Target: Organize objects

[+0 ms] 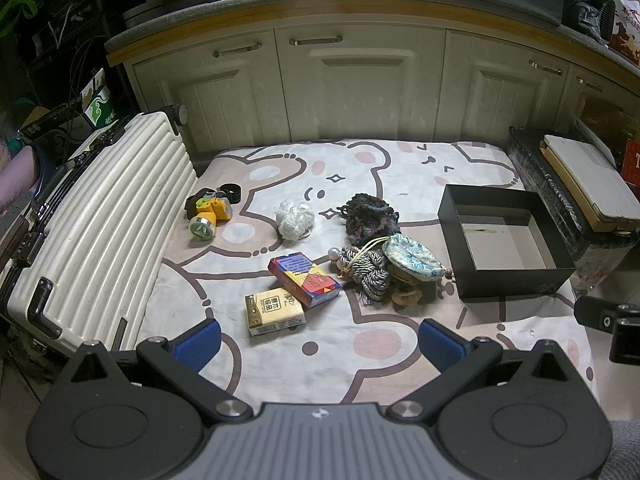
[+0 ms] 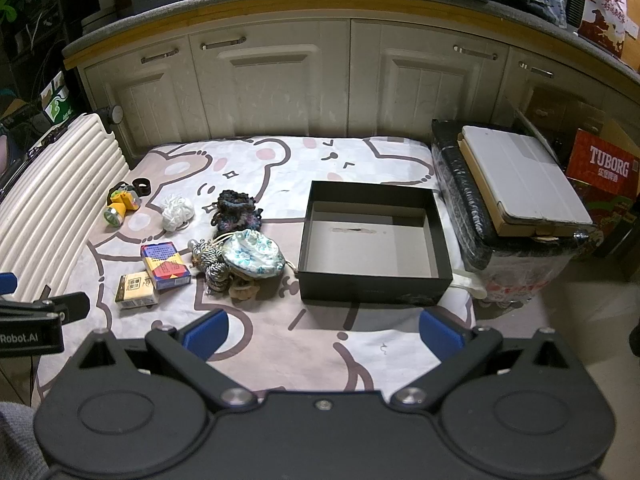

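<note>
While both grippers gape, black box point(image 2: 372, 286) sits empty.

This is a home: cream kitchen cabinets point(image 1: 360, 92) along the top of the frame, a cartoon bear bedsheet point(image 1: 312, 352) in the middle, a white suitcase point(image 1: 100, 232) at left.

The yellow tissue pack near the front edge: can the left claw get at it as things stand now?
Probably yes. The left claw is open, holds nothing, and the yellow tissue pack lies just ahead of it on bare cloth. Only the card box leans on its far edge; the near side is free.
</note>
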{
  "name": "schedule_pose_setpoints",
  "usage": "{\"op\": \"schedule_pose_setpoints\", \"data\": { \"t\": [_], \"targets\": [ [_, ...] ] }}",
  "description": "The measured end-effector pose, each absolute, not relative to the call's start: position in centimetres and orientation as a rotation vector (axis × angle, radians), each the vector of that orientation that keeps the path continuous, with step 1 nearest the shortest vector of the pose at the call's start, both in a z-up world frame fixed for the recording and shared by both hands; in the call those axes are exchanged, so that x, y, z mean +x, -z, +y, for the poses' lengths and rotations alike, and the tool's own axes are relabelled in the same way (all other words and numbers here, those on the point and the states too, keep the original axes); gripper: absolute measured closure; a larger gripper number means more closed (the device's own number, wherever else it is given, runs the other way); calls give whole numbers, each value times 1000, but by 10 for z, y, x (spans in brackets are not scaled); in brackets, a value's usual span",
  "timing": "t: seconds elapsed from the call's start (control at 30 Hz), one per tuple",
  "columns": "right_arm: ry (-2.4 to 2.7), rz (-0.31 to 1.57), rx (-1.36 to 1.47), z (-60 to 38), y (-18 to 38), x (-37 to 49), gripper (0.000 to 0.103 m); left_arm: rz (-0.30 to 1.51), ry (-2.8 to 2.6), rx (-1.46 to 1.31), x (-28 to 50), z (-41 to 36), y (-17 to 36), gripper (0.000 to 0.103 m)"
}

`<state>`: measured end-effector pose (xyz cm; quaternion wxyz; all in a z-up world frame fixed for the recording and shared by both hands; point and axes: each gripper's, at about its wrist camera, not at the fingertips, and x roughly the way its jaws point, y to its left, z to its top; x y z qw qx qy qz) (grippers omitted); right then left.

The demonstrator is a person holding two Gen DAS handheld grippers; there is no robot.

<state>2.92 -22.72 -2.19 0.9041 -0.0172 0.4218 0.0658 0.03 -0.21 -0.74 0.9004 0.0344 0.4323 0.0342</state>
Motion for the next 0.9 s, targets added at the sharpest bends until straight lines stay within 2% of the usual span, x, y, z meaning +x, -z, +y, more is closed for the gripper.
{"op": "schedule_pose_setpoints", "data": {
  "t": [0.9],
  "targets": [
    [-116,871,-21,-227,21,30,0,895,-76,70,1,-2,7,0]
  ]
}}
